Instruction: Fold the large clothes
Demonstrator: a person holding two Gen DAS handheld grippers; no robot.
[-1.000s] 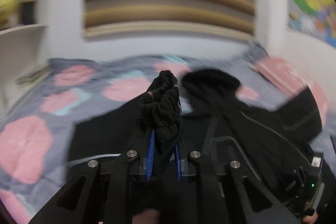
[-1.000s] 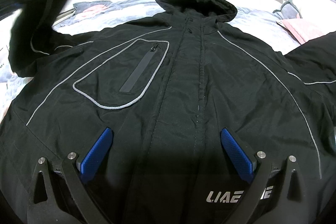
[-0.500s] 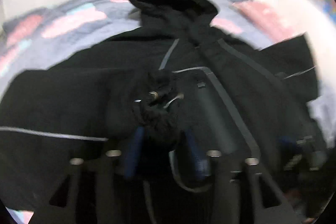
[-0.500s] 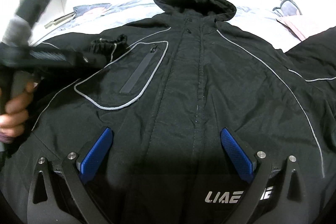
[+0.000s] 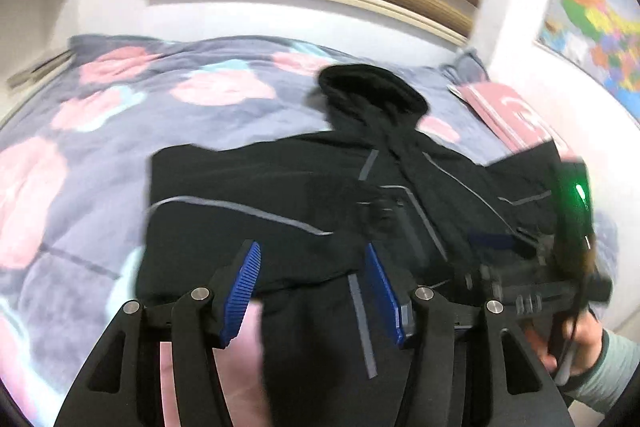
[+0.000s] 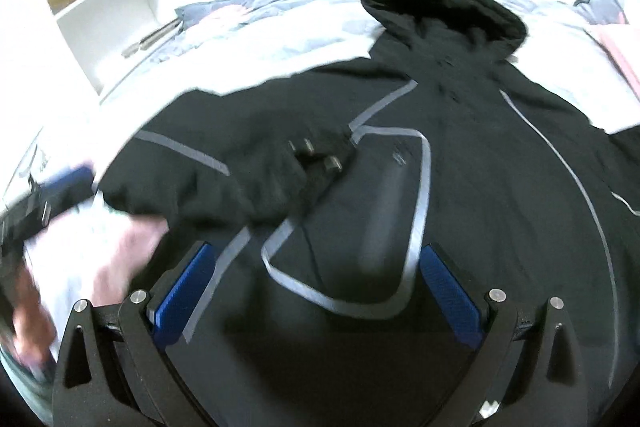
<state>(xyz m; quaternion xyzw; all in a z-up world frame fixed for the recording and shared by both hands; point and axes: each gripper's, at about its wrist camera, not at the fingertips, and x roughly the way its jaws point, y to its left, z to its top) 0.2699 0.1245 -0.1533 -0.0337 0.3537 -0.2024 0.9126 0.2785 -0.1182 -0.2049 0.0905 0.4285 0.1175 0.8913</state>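
Both our grippers were spread with nothing between the pads: the left gripper (image 5: 312,291) and the right gripper (image 6: 316,291) hung over the black jacket (image 6: 480,187). It lay face up on the bed (image 5: 100,155), its left sleeve (image 6: 248,163) folded across the chest.

No lettering can be read in either view: the wall map (image 5: 596,23) at two o'clock shows only blurred colour patches, and the black jacket (image 6: 460,155) shows no legible mark.
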